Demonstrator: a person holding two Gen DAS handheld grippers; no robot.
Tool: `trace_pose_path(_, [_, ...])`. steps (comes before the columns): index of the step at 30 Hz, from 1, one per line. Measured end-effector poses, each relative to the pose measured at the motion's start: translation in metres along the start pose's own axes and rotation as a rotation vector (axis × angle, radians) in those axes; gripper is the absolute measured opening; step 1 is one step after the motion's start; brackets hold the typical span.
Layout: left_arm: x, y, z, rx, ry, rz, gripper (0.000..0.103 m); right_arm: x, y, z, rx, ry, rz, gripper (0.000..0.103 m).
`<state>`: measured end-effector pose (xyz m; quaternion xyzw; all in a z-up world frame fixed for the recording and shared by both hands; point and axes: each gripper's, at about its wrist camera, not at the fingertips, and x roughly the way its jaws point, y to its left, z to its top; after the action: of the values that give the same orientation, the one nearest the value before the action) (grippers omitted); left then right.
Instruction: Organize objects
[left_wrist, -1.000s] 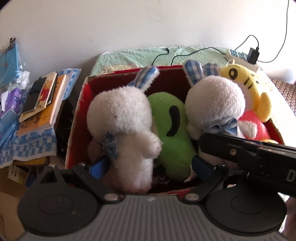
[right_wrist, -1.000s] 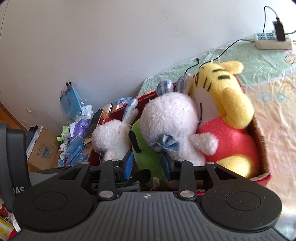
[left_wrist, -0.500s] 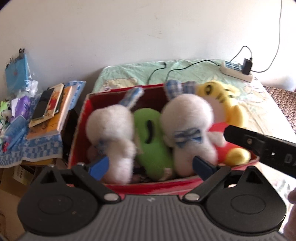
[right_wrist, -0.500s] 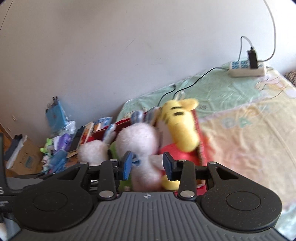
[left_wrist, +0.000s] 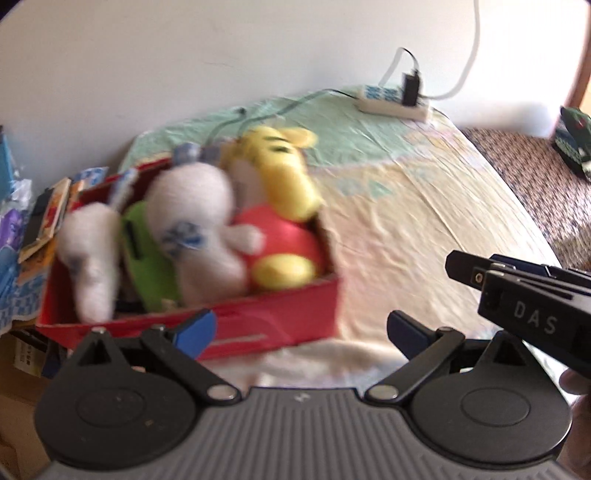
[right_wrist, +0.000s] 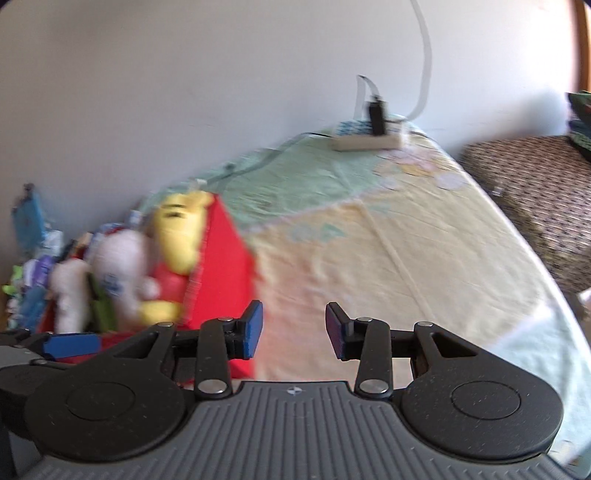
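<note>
Since a second ago both grippers have pulled well back from the red box (left_wrist: 258, 317): then its toys filled both views, and now the box sits far to the left on the bed sheet (left_wrist: 424, 229), with bare sheet ahead of both tools. The left gripper (left_wrist: 301, 328) is spread wide and holds nothing; the right gripper (right_wrist: 293, 330), which was nearly closed around the white bunny's bow, now stands apart and empty, and its black body shows at the right edge of the left wrist view. The box stands at the left end of the sheet and is packed with soft toys: the yellow tiger (left_wrist: 284, 181) in its red top at the right end, the larger white bunny (left_wrist: 195, 221) beside it, a green toy (left_wrist: 147, 254) next, and the smaller white bunny (left_wrist: 92, 258) at the left end. A white power strip (right_wrist: 365, 136) lies at the far edge by the wall.
</note>
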<state>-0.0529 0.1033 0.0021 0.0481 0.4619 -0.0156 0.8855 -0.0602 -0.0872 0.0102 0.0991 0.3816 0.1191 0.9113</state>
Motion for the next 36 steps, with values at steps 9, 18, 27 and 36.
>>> trace_pose_path(9, [0.005, -0.042, -0.013, -0.012, 0.018, 0.025, 0.099, -0.004, -0.034, -0.008, -0.017, 0.028, -0.027, 0.045])
trace_pose_path(18, [0.002, -0.016, -0.023, -0.099, 0.053, 0.088, 0.099, 0.009, -0.009, -0.01, -0.069, 0.072, 0.04, 0.046])
trace_pose_path(27, [0.0, 0.04, -0.028, -0.171, 0.073, 0.108, 0.1, 0.011, 0.037, -0.015, -0.071, 0.081, 0.051, 0.046])
trace_pose_path(36, [-0.01, 0.084, -0.026, -0.177, 0.038, 0.113, 0.1, 0.006, 0.084, -0.013, -0.103, 0.032, 0.033, 0.047])
